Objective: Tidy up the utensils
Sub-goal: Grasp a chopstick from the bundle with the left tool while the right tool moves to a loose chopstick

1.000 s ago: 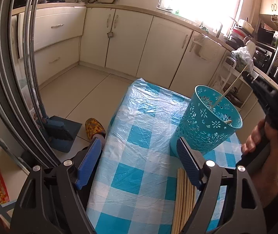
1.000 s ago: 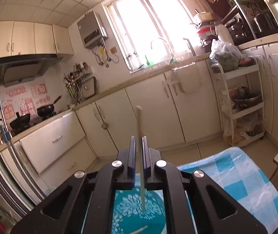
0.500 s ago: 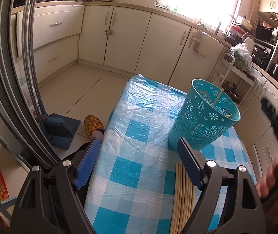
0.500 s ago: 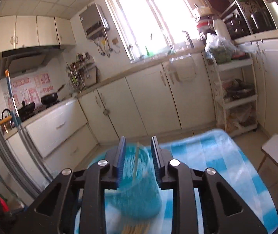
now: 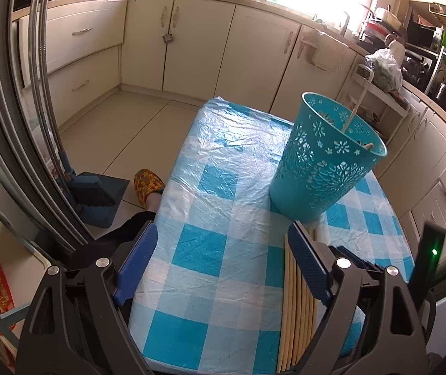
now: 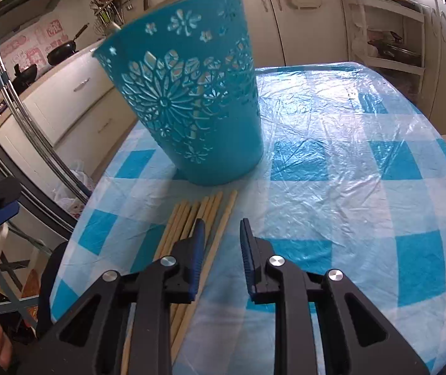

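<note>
A checkered desk [image 5: 223, 206] carries a teal perforated basket [image 6: 188, 103] holding a chopstick [image 5: 352, 114], just beyond a row of loose chopsticks [image 6: 191, 218]. The left gripper [image 5: 219, 262] hovers, fingers spread wide and empty, its right finger over the row. The right gripper [image 6: 222, 243], fingers partly parted and empty, sits at the row's right edge.

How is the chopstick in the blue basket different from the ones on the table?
The chopstick in the basket stands leaning, its top poking above the rim of the teal basket; the chopsticks on the table lie flat. It stands almost alone, with just one other tip showing at the rim, while those lie side by side in a row, tips toward the basket. Both look like plain pale wooden sticks.
</note>
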The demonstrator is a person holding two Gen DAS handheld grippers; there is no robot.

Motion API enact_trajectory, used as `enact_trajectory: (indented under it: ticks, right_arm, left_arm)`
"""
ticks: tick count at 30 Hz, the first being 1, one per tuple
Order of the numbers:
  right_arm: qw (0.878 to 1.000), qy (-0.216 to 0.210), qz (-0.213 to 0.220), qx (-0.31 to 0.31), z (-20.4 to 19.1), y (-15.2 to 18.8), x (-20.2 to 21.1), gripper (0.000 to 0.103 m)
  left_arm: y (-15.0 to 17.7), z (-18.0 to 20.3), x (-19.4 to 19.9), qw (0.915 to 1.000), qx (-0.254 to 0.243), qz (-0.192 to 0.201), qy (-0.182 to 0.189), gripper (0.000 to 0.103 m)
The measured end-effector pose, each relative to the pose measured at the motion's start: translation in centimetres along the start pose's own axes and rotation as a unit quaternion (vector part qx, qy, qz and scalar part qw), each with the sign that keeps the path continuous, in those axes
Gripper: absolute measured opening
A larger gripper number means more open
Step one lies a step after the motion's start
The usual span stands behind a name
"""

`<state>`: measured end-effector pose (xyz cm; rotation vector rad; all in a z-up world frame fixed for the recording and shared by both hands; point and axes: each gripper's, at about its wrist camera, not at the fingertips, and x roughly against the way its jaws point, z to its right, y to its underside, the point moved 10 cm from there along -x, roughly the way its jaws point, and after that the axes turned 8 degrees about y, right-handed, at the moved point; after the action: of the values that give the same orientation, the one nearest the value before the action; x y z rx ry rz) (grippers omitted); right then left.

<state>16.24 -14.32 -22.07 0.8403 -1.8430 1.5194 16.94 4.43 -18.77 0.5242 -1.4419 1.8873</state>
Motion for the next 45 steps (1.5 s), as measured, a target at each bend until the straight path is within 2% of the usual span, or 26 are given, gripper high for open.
enact_trajectory:
  ticks: [6,8,10,14,21,27,37,39,42,44,45]
  right_arm:
    - [0.999,0.038,-0.015,0.027,-0.2,0.2,-1.9,0.023]
    - [0.998,0.048,-0.016,0.045,-0.3,0.3,-1.9,0.018]
    - [0.997,0.044,-0.024,0.056,-0.2,0.8,-1.6,0.010]
    - [0.996,0.046,-0.027,0.072,1.5,1.6,-0.5,0.008]
    - [0.999,0.023,-0.023,0.033,4.2,2.3,0.2,0.008]
    - [1.000,0.012,-0.012,0.026,4.0,2.4,0.1,0.008]
    - [1.000,-0.006,-0.006,0.015,4.4,2.5,0.2,0.008]
    - [1.000,-0.006,-0.008,0.016,4.5,2.5,0.2,0.008]
    - [1.000,0.001,-0.015,0.021,4.6,2.4,0.2,0.008]
    - [0.999,0.008,-0.019,0.027,4.4,2.3,0.1,0.008]
    - [0.999,0.011,-0.020,0.034,4.3,2.1,0.0,0.008]
  left_arm:
    - [1.2,0.3,-1.0,0.9997,-0.010,-0.020,0.000,0.085]
    - [1.7,0.6,-1.7,0.9994,-0.016,-0.031,-0.002,0.087]
    - [2.4,1.1,-2.7,0.9984,-0.027,-0.050,-0.002,0.088]
    - [4.1,2.0,-5.2,0.9944,-0.061,-0.086,-0.010,0.088]
    - [5.5,3.6,-9.6,0.9869,-0.089,-0.133,-0.022,0.088]
    - [5.9,3.9,-11.4,0.9825,-0.102,-0.150,-0.044,0.088]
    - [5.6,3.5,-12.2,0.9801,-0.105,-0.157,-0.061,0.087]
    - [5.8,3.8,-12.3,0.9791,-0.111,-0.159,-0.061,0.086]
    - [5.8,4.6,-12.3,0.9796,-0.116,-0.157,-0.049,0.074]
    - [5.7,5.5,-12.3,0.9793,-0.125,-0.154,-0.039,0.056]
    - [5.7,5.7,-12.3,0.9791,-0.128,-0.154,-0.034,0.051]
